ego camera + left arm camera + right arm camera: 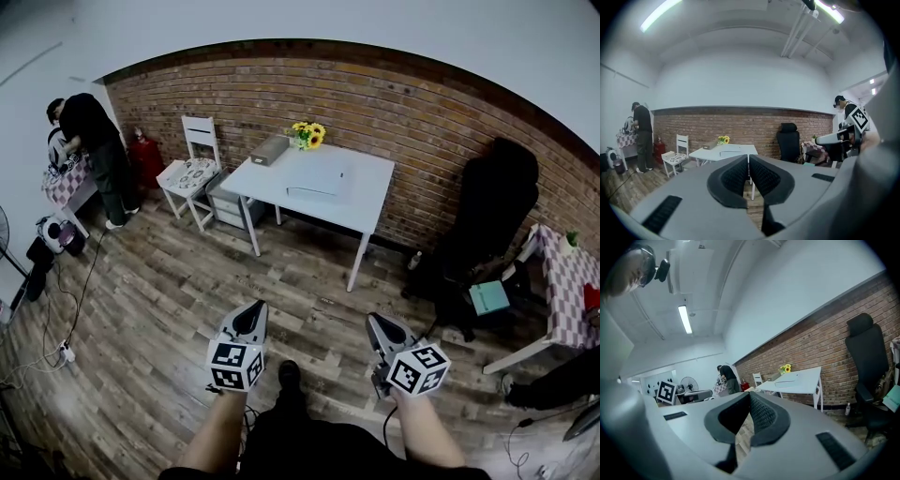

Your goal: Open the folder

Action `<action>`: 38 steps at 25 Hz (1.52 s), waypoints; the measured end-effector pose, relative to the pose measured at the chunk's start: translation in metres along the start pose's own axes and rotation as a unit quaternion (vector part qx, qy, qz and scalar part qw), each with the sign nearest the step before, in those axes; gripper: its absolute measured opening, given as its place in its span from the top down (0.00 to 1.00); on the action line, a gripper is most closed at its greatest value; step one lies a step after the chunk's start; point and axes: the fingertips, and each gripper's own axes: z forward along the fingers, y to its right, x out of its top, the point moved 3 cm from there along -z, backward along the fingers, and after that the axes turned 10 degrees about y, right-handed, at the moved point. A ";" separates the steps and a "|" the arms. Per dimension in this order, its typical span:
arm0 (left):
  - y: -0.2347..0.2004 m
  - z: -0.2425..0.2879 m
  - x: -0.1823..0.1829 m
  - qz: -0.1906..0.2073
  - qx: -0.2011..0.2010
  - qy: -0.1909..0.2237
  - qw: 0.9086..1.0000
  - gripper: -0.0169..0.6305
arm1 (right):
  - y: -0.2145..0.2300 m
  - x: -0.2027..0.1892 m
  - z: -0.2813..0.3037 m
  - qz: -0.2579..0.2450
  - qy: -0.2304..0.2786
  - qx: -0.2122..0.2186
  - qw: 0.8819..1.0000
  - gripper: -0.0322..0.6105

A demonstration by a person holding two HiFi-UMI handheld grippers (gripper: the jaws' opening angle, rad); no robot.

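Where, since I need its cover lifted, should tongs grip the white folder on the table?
The folder lies flat on the table, so only thin edges offer a pinch: likely take its near edge from the front. Which edge opens is unclear.

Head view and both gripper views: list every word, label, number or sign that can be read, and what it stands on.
No readable text in any view.
The cube on the left gripper and the cube on the right gripper: black-and-white square patterns, no letters or digits.
The folder on the table: plain white, too small to show any print.
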 end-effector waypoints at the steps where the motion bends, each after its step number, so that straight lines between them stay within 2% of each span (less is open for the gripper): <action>1: -0.003 0.009 -0.001 -0.002 -0.002 0.001 1.000 0.94 | 0.004 0.001 0.006 -0.002 -0.002 -0.002 1.000 0.93; 10: -0.059 0.102 -0.017 -0.017 -0.017 -0.016 1.000 0.94 | 0.049 0.003 0.101 -0.005 -0.019 -0.024 1.000 0.93; 18: -0.135 0.179 -0.020 -0.020 -0.014 -0.026 0.999 0.94 | 0.064 -0.006 0.215 0.002 -0.057 -0.008 0.998 0.93; 25: -0.193 0.220 -0.017 -0.018 -0.013 -0.018 1.000 0.94 | 0.068 0.003 0.292 -0.009 -0.053 -0.005 0.999 0.93; 31: -0.210 0.243 -0.016 -0.017 -0.025 -0.019 0.999 0.94 | 0.077 0.009 0.312 -0.007 -0.046 -0.021 0.999 0.93; 38: -0.211 0.293 -0.018 -0.006 -0.047 -0.031 0.998 0.94 | 0.114 0.016 0.340 0.008 -0.035 -0.038 0.999 0.93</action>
